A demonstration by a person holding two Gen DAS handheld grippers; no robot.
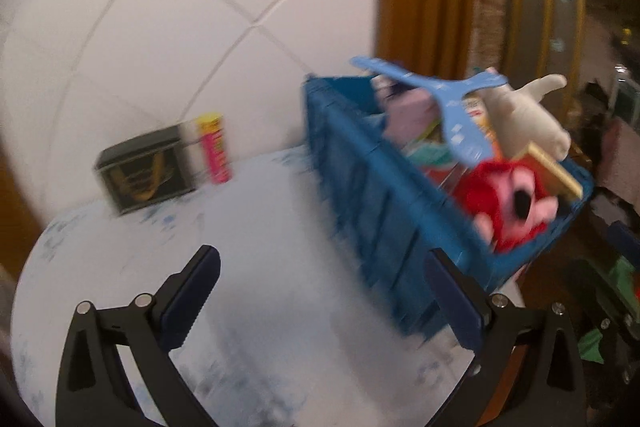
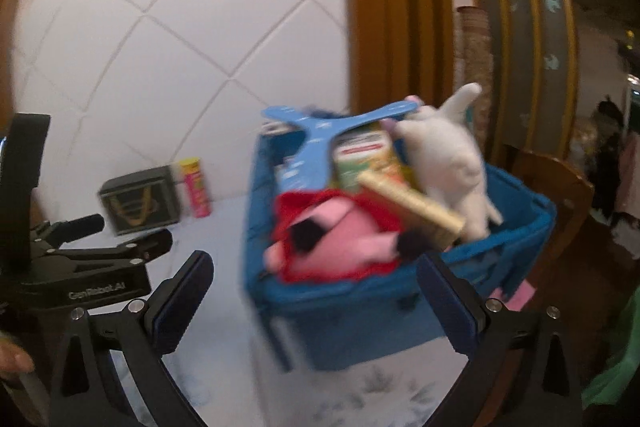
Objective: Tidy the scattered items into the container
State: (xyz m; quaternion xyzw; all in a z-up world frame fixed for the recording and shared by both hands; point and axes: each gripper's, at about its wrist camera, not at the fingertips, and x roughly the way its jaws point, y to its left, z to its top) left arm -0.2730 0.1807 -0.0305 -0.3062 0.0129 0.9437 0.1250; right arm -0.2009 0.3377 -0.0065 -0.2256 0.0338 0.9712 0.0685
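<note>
Left gripper (image 1: 320,303): jaws wide, nothing between, over white table (image 1: 260,267). Right gripper (image 2: 316,303): jaws wide, empty, just before blue crate (image 2: 360,311). Crate on table near right edge, heaped full: red-pink plush (image 2: 340,239) at front, gold-edged box (image 2: 416,207) across middle, white plush (image 2: 444,155) at far side, blue hanger (image 2: 320,135) on top, green carton (image 2: 360,159) beneath. Outside crate, by tiled wall (image 1: 180,27): dark tin (image 1: 144,169), yellow-pink tube (image 1: 214,147) upright just beside it. All blurred.
</note>
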